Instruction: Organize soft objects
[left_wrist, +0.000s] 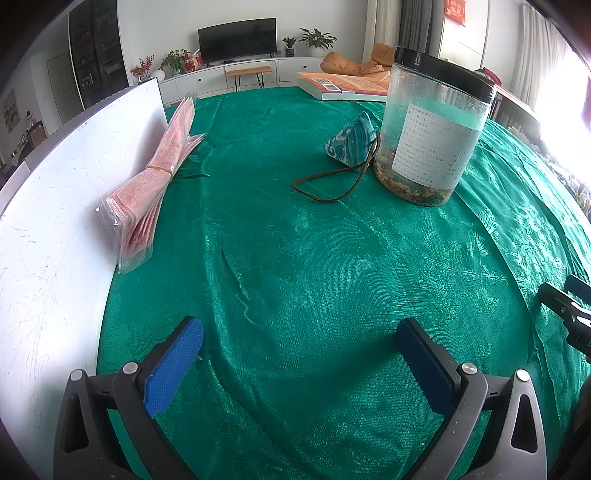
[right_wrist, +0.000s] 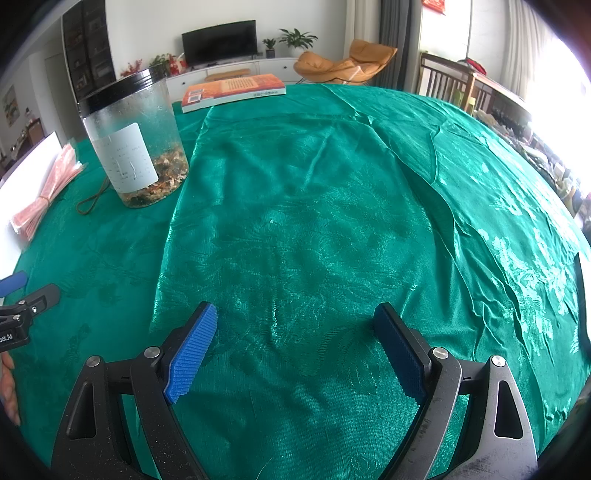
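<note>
Both grippers, left (left_wrist: 299, 339) and right (right_wrist: 295, 332), hang over the green cloth (right_wrist: 295, 221) with jaws spread wide, holding nothing. Landmark: plastic jar (left_wrist: 432, 129). Blue pouch (left_wrist: 351, 140) sits touching the jar's left side, cord trailing forward. Pink packets (left_wrist: 155, 177) lie well left of it; book (left_wrist: 347, 86) behind.

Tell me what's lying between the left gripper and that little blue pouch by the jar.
Nothing but bare green cloth lies between the left gripper and the pouch, as the left wrist view shows; only the pouch's brown cord loops toward it.
</note>
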